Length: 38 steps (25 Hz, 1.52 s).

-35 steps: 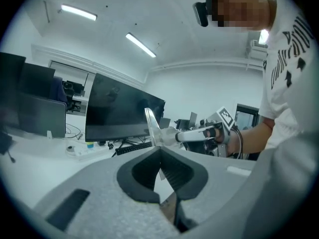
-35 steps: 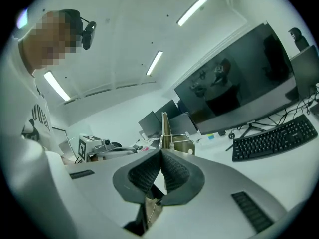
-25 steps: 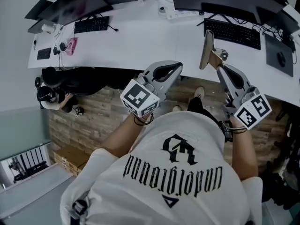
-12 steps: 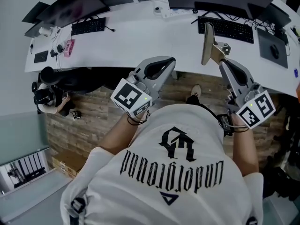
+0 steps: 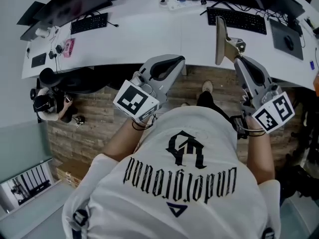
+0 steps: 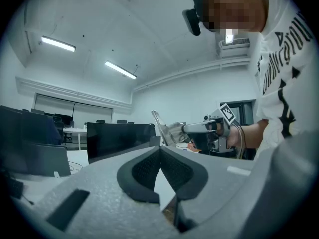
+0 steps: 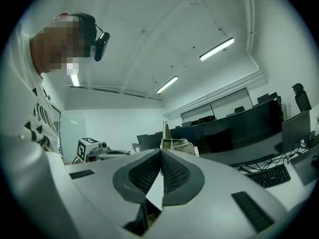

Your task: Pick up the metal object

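Item: metal object [image 5: 222,40], a flat pale plate with a small bracket at its base.
Location of item: it is hanging in the air over the near edge of the white table [image 5: 149,31], on the right side. It is sitting just near of the black keyboard [image 5: 238,20] and is touching neither.
Carrier: the right tool [image 5: 238,59] is carrying it, with the plate standing out beyond the tool's tip and turned edge-up.
Reason for the hold: the tool appears to be taking the bracket end because that is the narrow part the pads can close over. This is leaving the broad plate free ahead of the tip, where it is fouling nothing.
Reason for the position: the object is sitting clear of the table, so the pick-up is looking done rather than pending.
Right tool, opening: the jaws are pressing all but together, the dark pads meeting along one line in the right gripper view.
Right tool, contents: it is clenching the metal object's base, which is showing just past the pad tips. The bracket is hiding the exact bite.
Left tool [image 5: 180,59], opening: the jaws are lying closed, pad against pad.
Left tool, contents: it is gripping nothing and touching nothing. It is hovering left of the right tool, well apart from the object, and seems to be waiting in reserve.
Handling note: with so much of the plate overhanging a small bite, a sharp swing could be twisting it in the pads.
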Motion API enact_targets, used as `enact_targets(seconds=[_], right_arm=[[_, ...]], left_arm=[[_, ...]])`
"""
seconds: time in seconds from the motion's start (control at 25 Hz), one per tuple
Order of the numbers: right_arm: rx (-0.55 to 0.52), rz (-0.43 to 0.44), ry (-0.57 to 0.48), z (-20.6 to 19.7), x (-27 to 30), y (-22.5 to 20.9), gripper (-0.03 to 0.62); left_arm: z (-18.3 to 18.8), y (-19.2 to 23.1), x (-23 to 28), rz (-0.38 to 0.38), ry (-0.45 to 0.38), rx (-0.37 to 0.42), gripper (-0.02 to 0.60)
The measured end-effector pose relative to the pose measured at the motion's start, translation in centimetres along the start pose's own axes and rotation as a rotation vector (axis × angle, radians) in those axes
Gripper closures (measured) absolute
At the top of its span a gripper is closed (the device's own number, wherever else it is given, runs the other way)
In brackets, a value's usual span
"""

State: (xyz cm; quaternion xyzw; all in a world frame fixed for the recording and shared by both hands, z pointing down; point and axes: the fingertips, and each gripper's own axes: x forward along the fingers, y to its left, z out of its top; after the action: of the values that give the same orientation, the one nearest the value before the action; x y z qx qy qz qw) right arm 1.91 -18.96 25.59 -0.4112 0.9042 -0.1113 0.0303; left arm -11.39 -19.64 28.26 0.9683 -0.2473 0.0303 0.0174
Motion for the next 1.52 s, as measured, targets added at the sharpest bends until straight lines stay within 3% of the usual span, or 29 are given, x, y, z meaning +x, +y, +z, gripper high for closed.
enact_targets(seconds=[0.28, 0.8, 1.52], right_arm=[[0.003, -0.031, 0.004, -0.8, -2.0, 2.8, 0.577], [0.0, -0.041, -0.018, -0.4, -7.1, 3.6, 0.577], [0.005, 0.022, -0.043, -0.1, -22.7, 3.0, 0.577]], left_arm=[[-0.5, -1.8, -2.3, -0.033, 0.002, -0.019, 0.567], [-0.1, -6.1, -0.8, -0.058, 0.003, -0.021, 0.566], [0.9, -21.0, 4.1, -0.017, -0.006, -0.006, 0.566]])
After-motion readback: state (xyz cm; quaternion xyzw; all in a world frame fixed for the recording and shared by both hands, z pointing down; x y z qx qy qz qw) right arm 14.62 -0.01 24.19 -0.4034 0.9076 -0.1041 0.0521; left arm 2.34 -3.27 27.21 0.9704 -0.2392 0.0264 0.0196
